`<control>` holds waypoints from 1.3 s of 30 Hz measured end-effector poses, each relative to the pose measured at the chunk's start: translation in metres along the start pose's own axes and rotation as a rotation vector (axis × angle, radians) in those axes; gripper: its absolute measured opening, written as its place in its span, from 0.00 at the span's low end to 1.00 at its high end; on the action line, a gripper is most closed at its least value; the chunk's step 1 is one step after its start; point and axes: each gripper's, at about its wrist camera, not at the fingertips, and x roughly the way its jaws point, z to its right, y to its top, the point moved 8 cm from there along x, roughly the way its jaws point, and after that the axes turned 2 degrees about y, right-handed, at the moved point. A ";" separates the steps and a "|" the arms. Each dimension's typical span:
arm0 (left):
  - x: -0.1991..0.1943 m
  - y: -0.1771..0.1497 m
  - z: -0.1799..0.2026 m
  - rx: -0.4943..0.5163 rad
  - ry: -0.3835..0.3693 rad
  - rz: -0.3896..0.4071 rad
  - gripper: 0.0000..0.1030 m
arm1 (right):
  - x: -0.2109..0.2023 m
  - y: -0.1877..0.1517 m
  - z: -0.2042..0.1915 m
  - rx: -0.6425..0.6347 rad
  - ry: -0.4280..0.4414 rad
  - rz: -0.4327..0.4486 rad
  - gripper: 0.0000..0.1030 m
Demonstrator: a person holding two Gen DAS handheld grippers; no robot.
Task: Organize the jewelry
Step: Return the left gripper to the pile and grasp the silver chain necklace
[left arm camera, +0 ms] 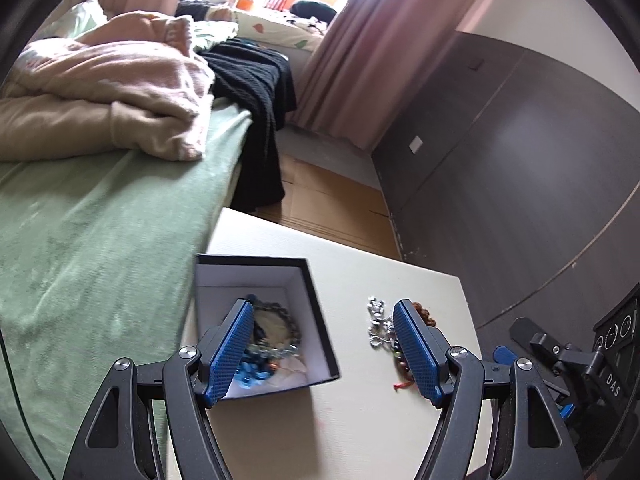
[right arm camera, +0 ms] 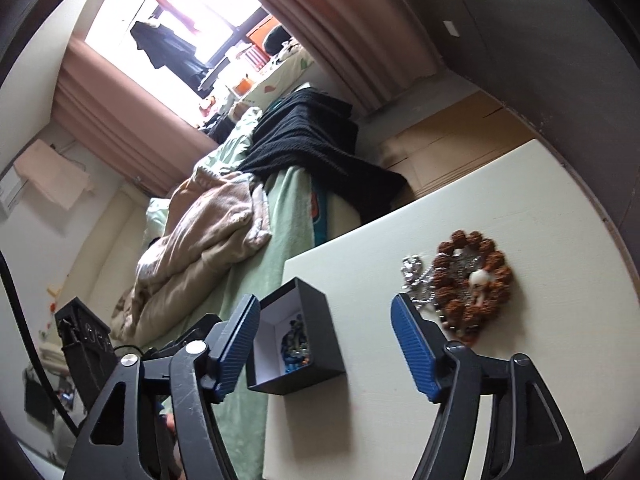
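Left wrist view: my left fingers (left arm camera: 324,354) stand apart, empty, textured blue pads above the cream worktop (left arm camera: 360,420). The square black box (left arm camera: 316,320), white inside, holds beaded bracelets (left arm camera: 276,344) in a tangle. My right fingers (right arm camera: 326,344) are spread too, gripping nothing. A ring of knobbly brown beads (right arm camera: 474,280) lies flat beside a silver chain (right arm camera: 416,276), right of the box.

Left gripper (left arm camera: 324,350) angles downward, blue-padded jaws spread wide, nothing between; right gripper (right arm camera: 326,346) likewise open and empty.
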 end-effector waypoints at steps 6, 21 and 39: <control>0.010 -0.007 0.028 0.065 0.011 -0.039 0.71 | -0.013 0.004 0.033 0.050 -0.061 0.001 0.77; 0.073 -0.021 0.101 0.256 0.095 -0.196 0.40 | -0.031 0.015 0.098 0.198 -0.144 -0.018 0.77; 0.168 -0.043 0.096 0.293 0.260 -0.356 0.25 | -0.043 0.027 0.151 0.306 -0.208 -0.045 0.77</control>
